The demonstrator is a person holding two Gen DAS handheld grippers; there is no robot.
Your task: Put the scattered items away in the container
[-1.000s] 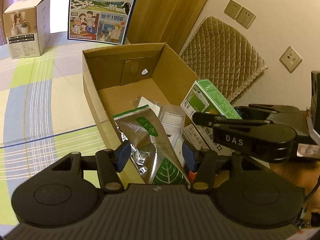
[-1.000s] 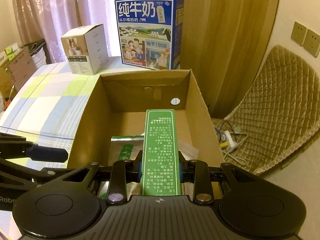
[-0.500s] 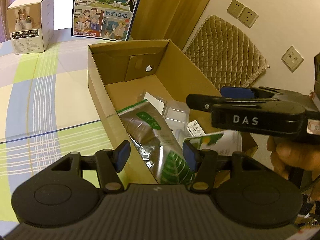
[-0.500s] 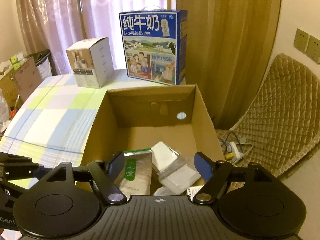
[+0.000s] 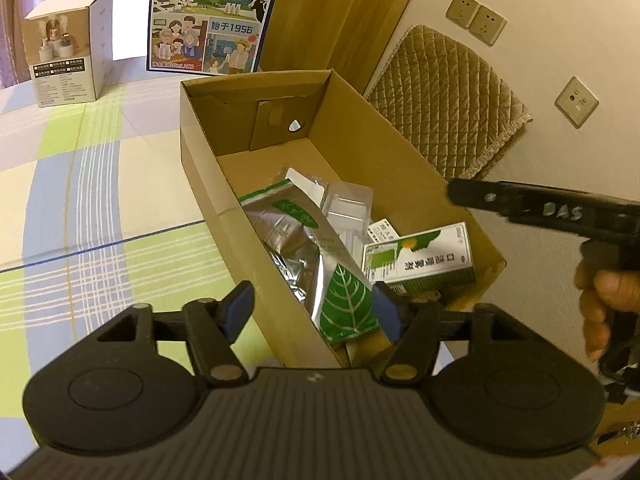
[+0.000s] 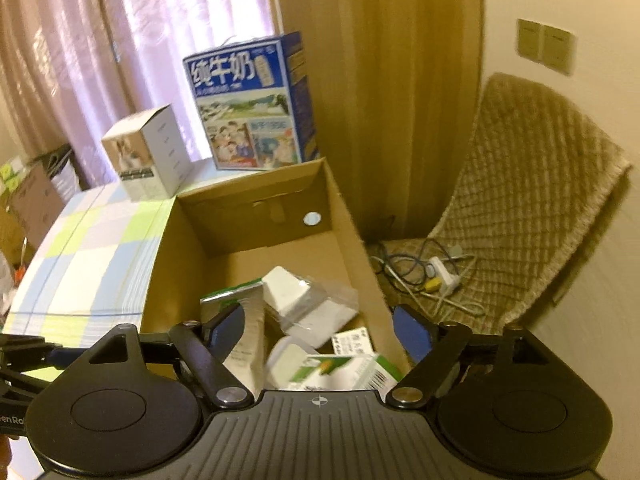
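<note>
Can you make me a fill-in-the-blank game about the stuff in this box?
1. The green and white carton lies ___ the cardboard box.
2. The silver pouch has a green ___ printed on it.
3. The right gripper holds ___.
4. The big blue milk box stands ___ the cardboard box.

Missing words: inside; leaf; nothing; behind

Both cameras are sitting just behind their own fingers, looking forward and downward. The left wrist view is looking from close over the near left corner of the cardboard box (image 5: 404,168), along its length. The right wrist view is looking down into the same box (image 6: 352,232) from its near end. Both are sharing the box interior and the milk carton (image 5: 212,16) beyond.
</note>
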